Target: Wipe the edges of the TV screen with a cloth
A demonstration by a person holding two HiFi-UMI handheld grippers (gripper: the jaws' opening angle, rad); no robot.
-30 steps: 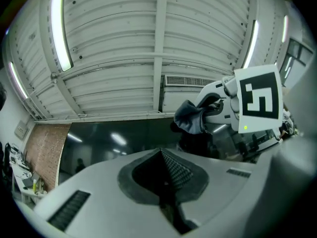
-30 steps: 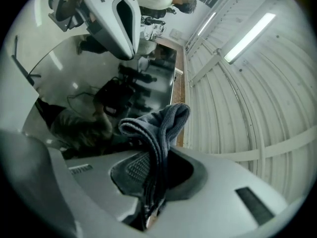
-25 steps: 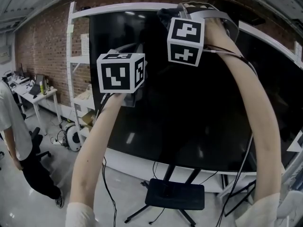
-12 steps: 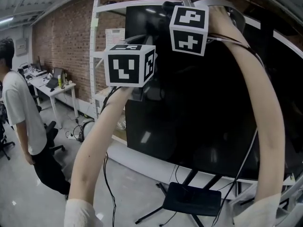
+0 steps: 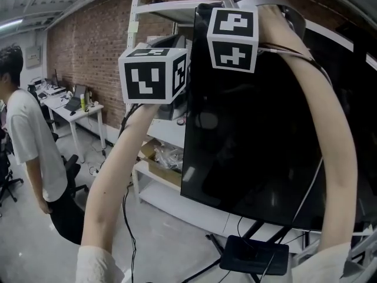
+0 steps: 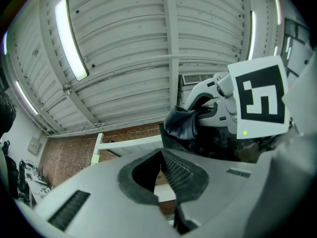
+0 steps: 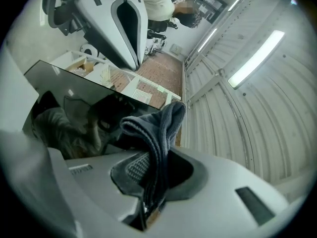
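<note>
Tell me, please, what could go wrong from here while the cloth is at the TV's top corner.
The cloth sticks well out of the right gripper, which pinches only its lower part, so it may slip free and let bare jaws scrape the TV screen. Pressing this high on the screen might also rock it on its narrow floor stand.

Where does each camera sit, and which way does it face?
Head view: on the head, facing the TV screen's left edge; both arms and marker cubes show.
Left gripper view: on left gripper, aimed at ceiling; jaws shut, empty.
Right gripper view: on right gripper, toward the screen's edge; jaws clamp cloth.
Shared: both gripper views show the cloth.
</note>
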